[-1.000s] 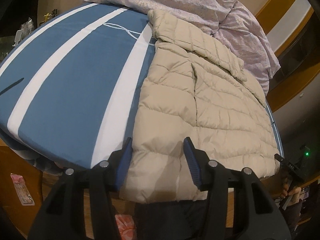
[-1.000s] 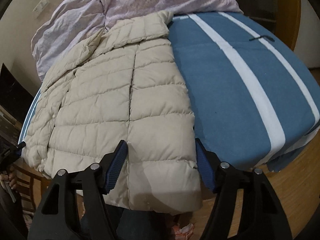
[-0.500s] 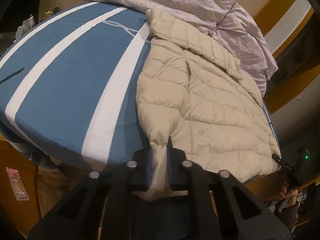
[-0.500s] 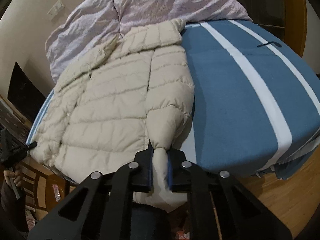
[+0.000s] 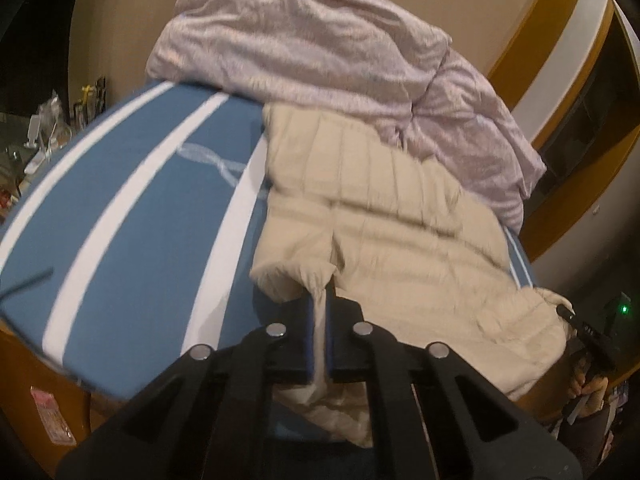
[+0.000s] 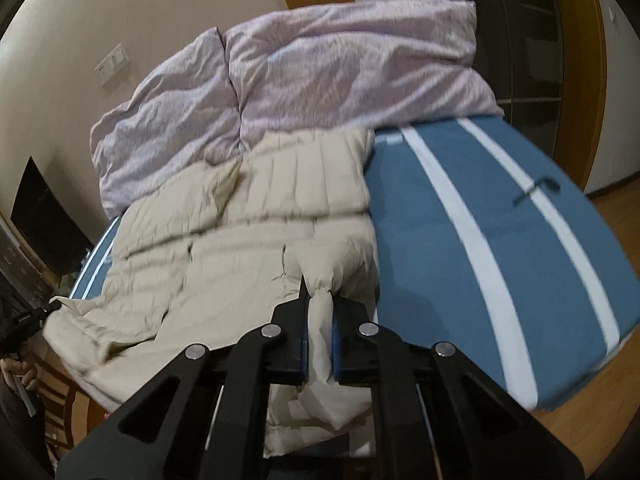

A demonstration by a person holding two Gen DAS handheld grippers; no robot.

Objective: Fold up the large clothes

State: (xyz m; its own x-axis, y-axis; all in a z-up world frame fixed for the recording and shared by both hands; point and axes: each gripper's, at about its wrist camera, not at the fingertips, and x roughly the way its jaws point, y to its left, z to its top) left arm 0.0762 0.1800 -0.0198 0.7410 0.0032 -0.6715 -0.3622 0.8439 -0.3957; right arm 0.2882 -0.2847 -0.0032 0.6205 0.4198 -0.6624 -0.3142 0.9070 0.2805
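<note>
Left gripper (image 5: 319, 332): clenched on a pinched fold of the beige quilted jacket (image 5: 384, 216) at its hem, low in the centre of the left wrist frame. The blue pads (image 5: 307, 336) press the fabric from both sides, and a loose flap of the hem hangs below the jaws.

Right gripper (image 6: 320, 332): likewise clenched on a bunched fold of the same jacket (image 6: 248, 232), low in the centre of the right wrist frame. Fabric gathers into a puckered knot just above the fingertips and drapes below them.

Jacket position: it lies on the bed, spread across the middle of both frames. The collar end points toward the top of the frame and touches the lilac duvet (image 5: 320, 48). The hem end is raised off the bed at each grip point. In the left wrist view the jacket occupies the centre and right; in the right wrist view, the centre and left.

Bed surface: a blue bedsheet with white stripes (image 5: 132, 216) fills the left of the left wrist frame and the right of the right wrist frame (image 6: 492, 240). The crumpled duvet (image 6: 304, 72) is heaped along the upper part of both frames against a cream wall (image 6: 132, 4).
</note>
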